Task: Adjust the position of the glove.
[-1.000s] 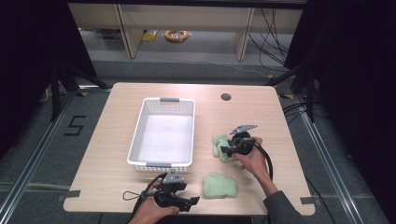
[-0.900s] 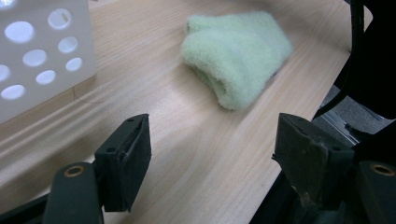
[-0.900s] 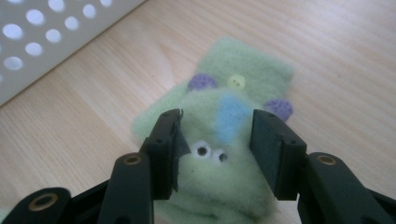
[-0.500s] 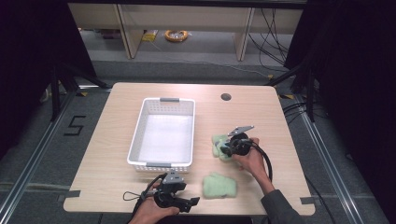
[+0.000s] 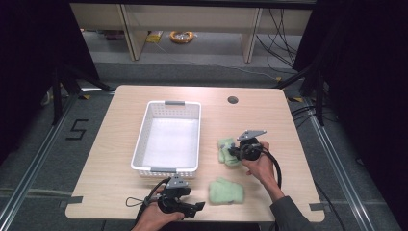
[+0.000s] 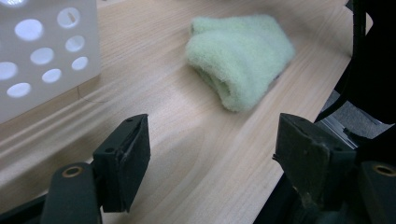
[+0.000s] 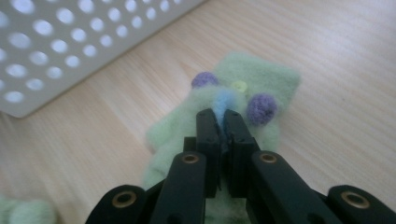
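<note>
Green fleece sock [image 7: 252, 88] pinched in right tongs [image 7: 222, 120] beside white basket [image 7: 70, 42], left tongs [image 6: 212, 156] wide apart, empty.

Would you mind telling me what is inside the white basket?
Nothing: the basket shows a bare white floor in the high view. Both green socks lie outside on the table; only its near wall hides a thin strip.

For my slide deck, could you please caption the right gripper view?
Right gripper pinching a green fuzzy sock on the wooden table, beside the white basket.
</note>
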`<action>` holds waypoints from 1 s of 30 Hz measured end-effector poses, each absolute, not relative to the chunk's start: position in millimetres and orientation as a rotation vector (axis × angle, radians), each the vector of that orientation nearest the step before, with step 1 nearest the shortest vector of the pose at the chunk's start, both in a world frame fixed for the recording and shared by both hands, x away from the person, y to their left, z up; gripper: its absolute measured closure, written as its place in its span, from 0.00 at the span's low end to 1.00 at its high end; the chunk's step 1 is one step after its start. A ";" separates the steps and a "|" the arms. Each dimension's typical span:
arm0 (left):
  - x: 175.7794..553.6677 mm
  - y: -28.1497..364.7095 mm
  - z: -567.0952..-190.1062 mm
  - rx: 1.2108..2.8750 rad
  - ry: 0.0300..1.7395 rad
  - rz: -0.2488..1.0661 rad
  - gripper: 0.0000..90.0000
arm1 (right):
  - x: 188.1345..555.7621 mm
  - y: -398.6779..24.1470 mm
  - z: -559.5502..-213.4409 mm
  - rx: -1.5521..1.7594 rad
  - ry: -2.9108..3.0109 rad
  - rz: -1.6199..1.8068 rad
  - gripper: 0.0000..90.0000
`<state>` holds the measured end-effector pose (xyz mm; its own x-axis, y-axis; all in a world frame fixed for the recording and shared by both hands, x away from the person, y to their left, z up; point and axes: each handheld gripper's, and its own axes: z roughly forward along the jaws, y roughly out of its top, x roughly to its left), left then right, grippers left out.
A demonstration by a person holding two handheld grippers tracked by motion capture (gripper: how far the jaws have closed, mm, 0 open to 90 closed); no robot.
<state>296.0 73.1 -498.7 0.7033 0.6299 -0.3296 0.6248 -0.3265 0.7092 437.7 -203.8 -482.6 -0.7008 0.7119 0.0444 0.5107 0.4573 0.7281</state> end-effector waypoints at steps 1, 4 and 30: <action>296.0 73.1 -498.8 2.026 0.960 0.008 0.29 | 435.0 -204.8 -477.2 1.040 2.467 1.079 0.97; 295.9 74.0 -497.9 2.030 0.960 0.012 0.29 | 425.5 -205.9 -466.2 1.039 2.467 1.121 0.97; 282.3 56.1 -486.8 1.985 0.892 0.033 0.33 | 322.1 -204.1 -454.8 1.112 2.423 1.372 0.96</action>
